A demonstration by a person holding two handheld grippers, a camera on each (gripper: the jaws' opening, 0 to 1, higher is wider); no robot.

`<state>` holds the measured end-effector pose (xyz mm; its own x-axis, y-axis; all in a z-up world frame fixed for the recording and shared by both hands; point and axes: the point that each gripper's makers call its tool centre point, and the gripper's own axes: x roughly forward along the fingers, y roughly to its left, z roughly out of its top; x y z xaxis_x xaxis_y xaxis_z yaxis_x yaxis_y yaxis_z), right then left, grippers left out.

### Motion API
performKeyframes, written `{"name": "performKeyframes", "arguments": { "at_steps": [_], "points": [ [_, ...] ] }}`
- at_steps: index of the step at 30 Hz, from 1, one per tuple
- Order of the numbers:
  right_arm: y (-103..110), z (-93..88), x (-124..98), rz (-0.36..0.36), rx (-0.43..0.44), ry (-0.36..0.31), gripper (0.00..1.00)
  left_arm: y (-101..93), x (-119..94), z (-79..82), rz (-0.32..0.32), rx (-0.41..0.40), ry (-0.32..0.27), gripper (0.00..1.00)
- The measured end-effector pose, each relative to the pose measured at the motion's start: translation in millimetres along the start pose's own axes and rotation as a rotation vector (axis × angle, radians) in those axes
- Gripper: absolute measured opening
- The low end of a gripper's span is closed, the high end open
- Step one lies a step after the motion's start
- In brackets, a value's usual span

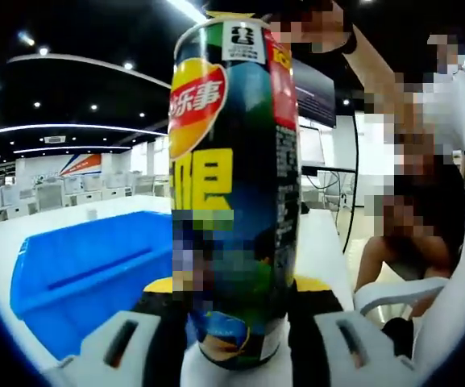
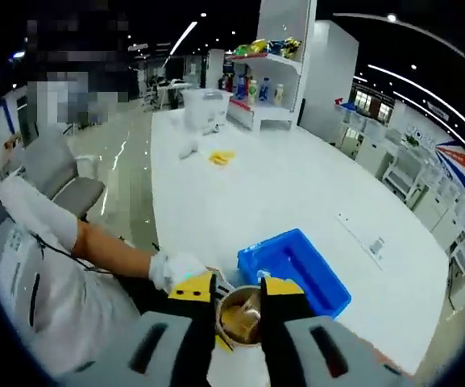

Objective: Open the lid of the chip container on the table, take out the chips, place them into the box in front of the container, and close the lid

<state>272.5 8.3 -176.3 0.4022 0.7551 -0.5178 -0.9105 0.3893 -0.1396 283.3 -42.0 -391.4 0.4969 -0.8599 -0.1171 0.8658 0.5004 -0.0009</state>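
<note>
1. Left gripper view: a blue box point(image 1: 87, 274) lies open on the white table point(image 1: 71, 214), to the left of the can and a little behind it.
2. The chip can point(image 1: 232, 185) stands upright in the middle of this view, dark blue and green with a red and yellow logo near its top. Its base sits between the two jaws of the left gripper point(image 1: 234, 322).
3. The yellow-tipped jaws press against the can's lower sides, so the left gripper is clamped on the can.
4. To the right of the can a person sits on a white chair point(image 1: 393, 294) beside the table.
5. Right gripper view: at left a person's sleeve and gloved hand point(image 2: 172, 268) reach toward the can.
6. Just right of that hand, the can's open mouth point(image 2: 240, 317) faces the camera from below, with pale chips point(image 2: 244, 318) visible inside it.
7. The right gripper point(image 2: 238, 302) has its two yellow-tipped jaws either side of the can's rim. They stand apart, and I cannot tell whether they touch the rim.
8. The box point(image 2: 296, 270) lies just right of and beyond the can on the table point(image 2: 280, 185).
9. Further along the table are a small yellow item point(image 2: 222, 157) and a clear bin point(image 2: 204, 106); shelves point(image 2: 260, 76) with bottles stand behind.
</note>
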Motion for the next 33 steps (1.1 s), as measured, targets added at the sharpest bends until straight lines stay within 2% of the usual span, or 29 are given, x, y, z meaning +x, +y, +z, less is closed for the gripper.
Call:
{"name": "performKeyframes", "arguments": {
  "at_steps": [1,4,7,9,11,13,17,19,22,25,27,28,33],
  "points": [
    [-2,-0.5,-2,-0.004,0.008,-0.007,0.25,-0.1,0,0.0,-0.003,0.000,0.000,0.50],
    [-16,-1.0,-16,-0.044,0.051,-0.121,0.26,-1.0,-1,-0.4,-0.027,0.008,0.008,0.50],
    [-23,-20.0,-23,-0.061,0.054,-0.142,0.27,-2.0,-2,-0.8,-0.046,0.015,0.017,0.50],
    [-29,-27.3,-29,-0.078,0.091,-0.208,0.28,-3.3,-2,-1.0,-0.062,0.018,0.017,0.50],
    [-38,-41.5,-34,-0.114,0.123,-0.238,0.30,-4.0,-2,-1.0,-0.075,0.019,0.019,0.50],
    [-45,-53.7,-38,-0.141,0.112,-0.256,0.32,-6.0,-3,-1.2,-0.099,0.021,0.025,0.50],
    [-56,-82.7,-44,-0.209,0.201,-0.352,0.34,-9.5,-5,-2.5,-0.153,0.028,0.041,0.50],
    [-61,-103.8,-44,-0.246,0.238,-0.362,0.39,-11.0,-6,-2.5,-0.169,0.031,0.041,0.50],
    [-60,-138.1,-37,-0.280,0.219,-0.337,0.45,-13.1,-7,-2.4,-0.188,0.031,0.036,0.50],
    [-63,-161.8,-34,-0.330,0.206,-0.320,0.47,-16.0,-9,-2.4,-0.210,0.034,0.036,0.50],
    [-68,-179.0,-32,-0.394,0.189,-0.324,0.49,-19.3,-12,-2.8,-0.238,0.041,0.047,0.50],
    [-68,-186.7,-30,-0.428,0.146,-0.328,0.49,-21.0,-13,-2.9,-0.251,0.040,0.048,0.50],
    [-61,-226.7,-9,-0.434,0.181,-0.275,0.51,-22.6,-15,-3.3,-0.265,0.042,0.050,0.50]
  ]
}}
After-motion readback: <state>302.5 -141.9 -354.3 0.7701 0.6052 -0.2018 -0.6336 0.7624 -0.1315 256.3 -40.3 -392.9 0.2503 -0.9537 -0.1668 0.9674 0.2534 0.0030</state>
